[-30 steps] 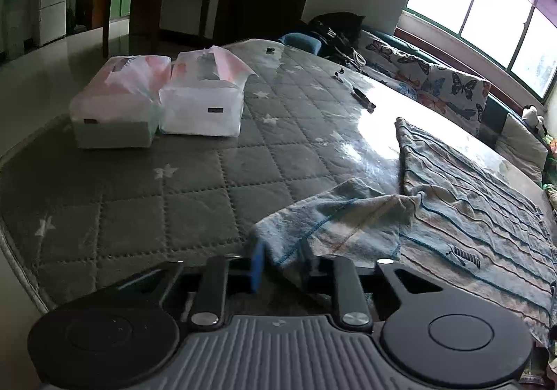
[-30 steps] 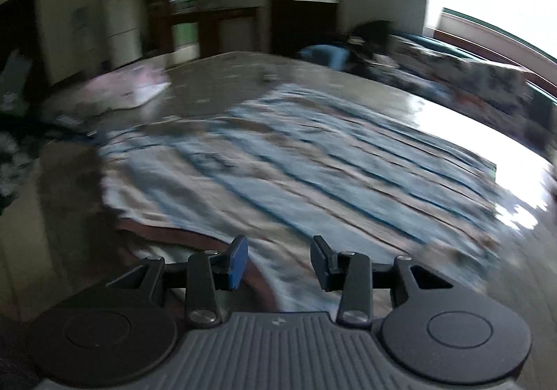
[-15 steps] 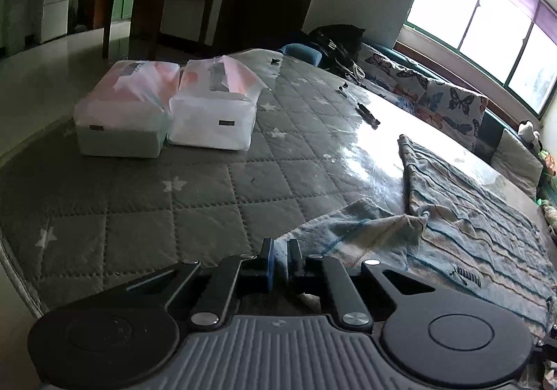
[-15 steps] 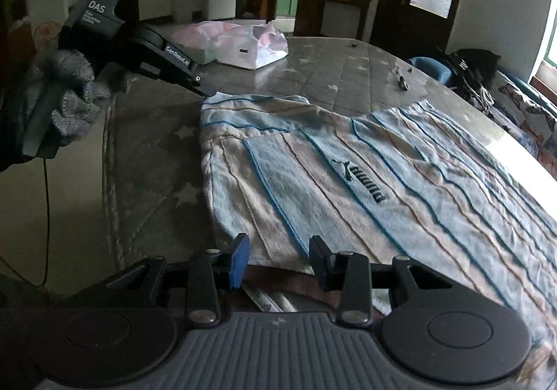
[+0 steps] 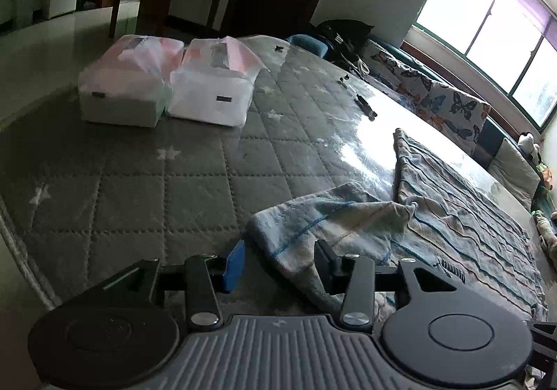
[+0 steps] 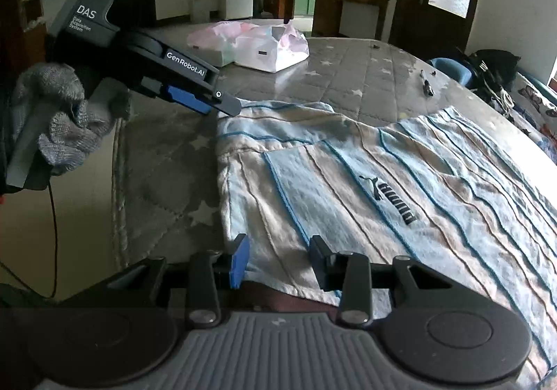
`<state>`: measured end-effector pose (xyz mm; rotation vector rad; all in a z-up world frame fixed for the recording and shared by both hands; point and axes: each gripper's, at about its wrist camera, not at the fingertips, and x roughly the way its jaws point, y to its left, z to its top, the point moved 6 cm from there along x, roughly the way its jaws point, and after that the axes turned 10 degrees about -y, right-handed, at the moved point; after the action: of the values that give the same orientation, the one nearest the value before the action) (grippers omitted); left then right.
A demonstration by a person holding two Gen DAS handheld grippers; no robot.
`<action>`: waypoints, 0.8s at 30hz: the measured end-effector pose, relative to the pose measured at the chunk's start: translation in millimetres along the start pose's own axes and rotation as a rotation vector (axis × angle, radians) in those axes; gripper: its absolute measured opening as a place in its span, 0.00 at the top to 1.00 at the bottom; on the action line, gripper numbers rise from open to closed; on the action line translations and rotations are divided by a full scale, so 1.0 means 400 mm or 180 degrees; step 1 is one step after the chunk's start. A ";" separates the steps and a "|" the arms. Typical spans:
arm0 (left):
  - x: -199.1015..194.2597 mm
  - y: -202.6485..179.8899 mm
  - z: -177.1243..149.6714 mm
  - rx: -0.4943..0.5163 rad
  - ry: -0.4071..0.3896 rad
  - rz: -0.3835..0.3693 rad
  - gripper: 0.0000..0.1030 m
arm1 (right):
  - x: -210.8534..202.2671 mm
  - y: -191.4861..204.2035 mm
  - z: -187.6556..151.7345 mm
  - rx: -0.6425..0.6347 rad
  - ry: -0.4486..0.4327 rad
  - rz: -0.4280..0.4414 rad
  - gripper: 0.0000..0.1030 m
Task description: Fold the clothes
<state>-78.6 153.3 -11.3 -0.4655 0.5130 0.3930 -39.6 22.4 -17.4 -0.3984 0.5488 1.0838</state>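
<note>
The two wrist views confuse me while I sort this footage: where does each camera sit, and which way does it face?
Left wrist: on the left gripper, whose jaws are opening, facing down over the striped blue and beige shirt on the grey quilted mattress.
Right wrist: on the right gripper, jaws apart over the shirt's hem, facing across it; the left gripper and a grey-gloved hand show.
Shared: shirt, mattress, two white plastic-wrapped packs.

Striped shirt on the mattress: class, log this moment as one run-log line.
task: fold clothes | left gripper: opening, sleeve between jaws | right gripper: open over hem | striped shirt: flat on mattress
</note>
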 end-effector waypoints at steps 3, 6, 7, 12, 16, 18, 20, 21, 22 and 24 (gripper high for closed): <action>0.005 0.001 0.000 -0.0043 -0.0019 -0.0021 0.88 | -0.002 0.001 -0.001 0.0016 -0.0014 -0.0014 0.62; -0.014 -0.015 0.012 -0.0008 -0.0139 -0.0158 0.96 | 0.000 0.000 -0.002 0.0055 -0.0028 -0.0023 0.62; -0.025 -0.024 0.020 0.0022 -0.0204 -0.0232 0.96 | 0.001 0.000 -0.002 0.0071 -0.0033 -0.0026 0.62; -0.097 -0.125 0.051 0.0418 -0.0545 -0.0811 0.97 | -0.025 -0.013 0.001 0.0161 -0.0119 -0.0087 0.62; -0.129 -0.221 0.030 0.0828 -0.0545 -0.1322 0.96 | -0.058 -0.045 -0.001 0.0290 -0.0189 -0.0202 0.62; -0.133 -0.265 0.010 0.1021 -0.0464 -0.1560 0.96 | -0.075 -0.071 -0.010 0.0391 -0.0198 -0.0300 0.62; -0.126 -0.301 -0.023 0.1183 -0.0310 -0.1734 0.96 | -0.088 -0.097 -0.025 0.0518 -0.0182 -0.0380 0.62; -0.124 -0.315 -0.042 0.1275 -0.0234 -0.1798 0.95 | -0.095 -0.110 -0.032 0.0582 -0.0173 -0.0419 0.62; -0.122 -0.328 -0.062 0.1370 -0.0157 -0.1856 0.95 | -0.100 -0.120 -0.041 0.0638 -0.0162 -0.0448 0.62; -0.119 -0.348 -0.099 0.1531 -0.0021 -0.1941 0.94 | -0.108 -0.139 -0.056 0.0736 -0.0143 -0.0489 0.62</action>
<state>-66.8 6.9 28.9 -0.1362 0.4166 -0.3132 -9.8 -44.3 -7.3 -0.2096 0.5867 0.8686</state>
